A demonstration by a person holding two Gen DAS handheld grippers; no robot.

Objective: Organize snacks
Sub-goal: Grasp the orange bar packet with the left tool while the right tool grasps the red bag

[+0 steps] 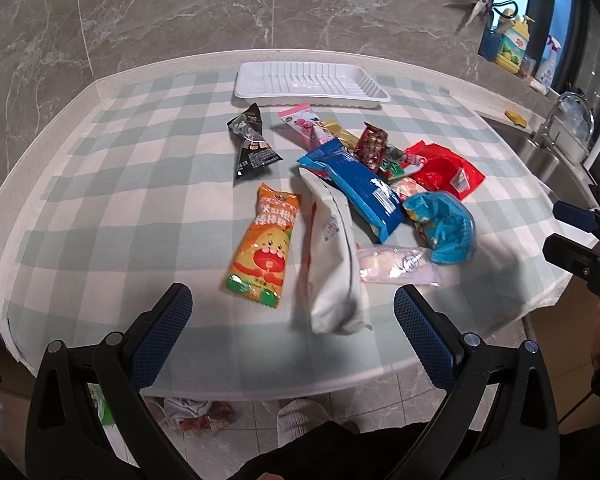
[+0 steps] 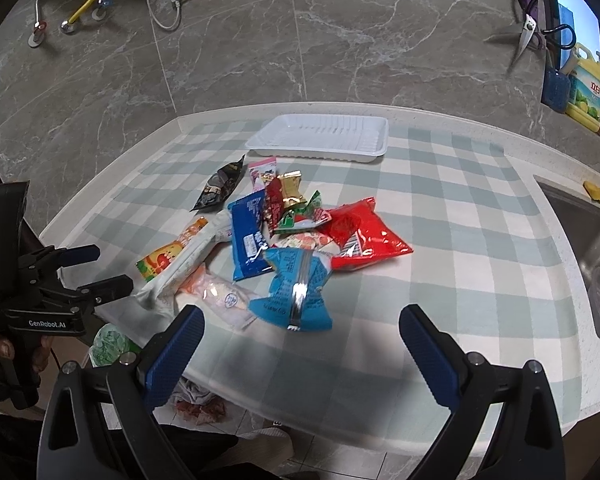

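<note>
A heap of snack packets lies mid-table on the checked cloth: an orange packet [image 1: 262, 246], a white pouch [image 1: 332, 256], a dark blue packet [image 1: 358, 188], a light blue packet [image 2: 298, 290], a red bag [image 2: 362, 232], a black packet [image 1: 252, 144] and a clear pink-white packet [image 1: 396, 266]. An empty white tray [image 1: 312, 84] [image 2: 320, 136] sits behind them by the wall. My left gripper [image 1: 294, 334] is open above the near table edge, just short of the white pouch. My right gripper [image 2: 300, 350] is open, short of the light blue packet. Both hold nothing.
A steel sink [image 2: 592, 248] with a tap [image 1: 556, 120] is set into the counter at the right. Bottles [image 2: 584, 88] and hanging scissors [image 2: 526, 36] are at the back right. Crumpled wrappers [image 1: 196, 416] lie on the tiled floor below the table edge.
</note>
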